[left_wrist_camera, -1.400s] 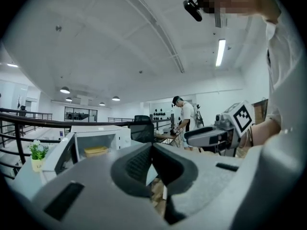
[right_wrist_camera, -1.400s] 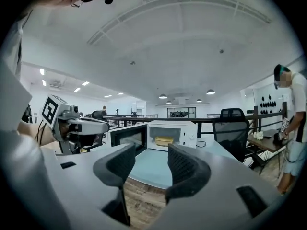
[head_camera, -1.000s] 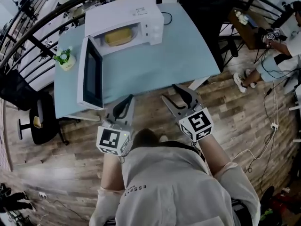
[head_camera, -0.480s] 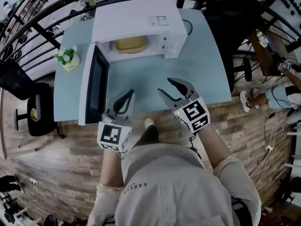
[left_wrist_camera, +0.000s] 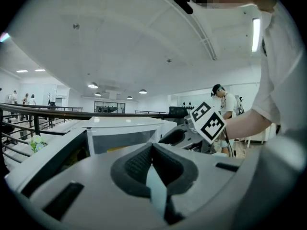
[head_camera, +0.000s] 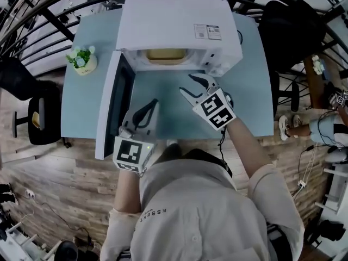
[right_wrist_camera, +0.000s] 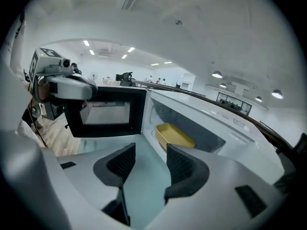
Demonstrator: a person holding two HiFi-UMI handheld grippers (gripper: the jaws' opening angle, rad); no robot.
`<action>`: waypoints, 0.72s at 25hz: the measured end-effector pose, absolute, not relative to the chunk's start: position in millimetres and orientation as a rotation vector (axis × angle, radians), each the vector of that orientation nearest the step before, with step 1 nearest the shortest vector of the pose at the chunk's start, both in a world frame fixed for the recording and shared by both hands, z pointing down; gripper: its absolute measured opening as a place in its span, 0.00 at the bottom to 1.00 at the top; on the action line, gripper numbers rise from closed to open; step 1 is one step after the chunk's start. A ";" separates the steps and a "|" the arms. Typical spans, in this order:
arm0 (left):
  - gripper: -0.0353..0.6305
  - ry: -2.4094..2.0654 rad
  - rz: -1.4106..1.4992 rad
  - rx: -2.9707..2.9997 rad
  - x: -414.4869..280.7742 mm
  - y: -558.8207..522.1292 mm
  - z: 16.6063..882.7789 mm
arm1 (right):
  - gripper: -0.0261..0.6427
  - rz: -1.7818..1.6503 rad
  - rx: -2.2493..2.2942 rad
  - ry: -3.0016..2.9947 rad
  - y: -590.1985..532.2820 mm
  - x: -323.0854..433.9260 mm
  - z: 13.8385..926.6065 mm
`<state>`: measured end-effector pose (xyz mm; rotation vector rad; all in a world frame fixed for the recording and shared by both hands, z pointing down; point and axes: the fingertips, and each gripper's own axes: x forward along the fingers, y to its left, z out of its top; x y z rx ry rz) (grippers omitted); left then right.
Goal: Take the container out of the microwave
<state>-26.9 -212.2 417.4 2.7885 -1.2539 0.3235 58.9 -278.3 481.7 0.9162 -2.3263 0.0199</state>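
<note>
A white microwave (head_camera: 174,23) stands at the back of the pale blue table (head_camera: 81,102), its door (head_camera: 111,113) swung wide open to the left. A yellow container (head_camera: 166,54) sits inside the cavity; the right gripper view shows the container (right_wrist_camera: 175,135) just beyond the jaws. My right gripper (head_camera: 191,86) hovers over the table in front of the opening, open, with nothing between its fingers. My left gripper (head_camera: 152,103) is lower, beside the door, with its pads pressed together and nothing in them. The left gripper view shows this left gripper (left_wrist_camera: 152,147) pointing at the microwave (left_wrist_camera: 124,128).
A small potted plant (head_camera: 81,60) stands at the table's left, behind the open door. Black chairs sit at the right (head_camera: 288,37) and left (head_camera: 32,118) of the table. A dark railing (head_camera: 49,15) curves behind it. The floor is wood.
The view has closed in on the table. My right gripper has advanced over the table toward the microwave opening; the left has come up beside the open door.
</note>
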 end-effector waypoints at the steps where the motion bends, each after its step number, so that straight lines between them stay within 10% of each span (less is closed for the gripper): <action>1: 0.06 -1.262 0.316 2.782 -28.1 -215.0 417.1 | 0.36 0.005 0.891 -2.305 -285.8 56.3 487.2; 18: 0.06 -1.470 0.305 2.630 -55.4 -230.5 419.8 | 0.36 -0.248 0.554 -2.002 -381.6 12.5 562.9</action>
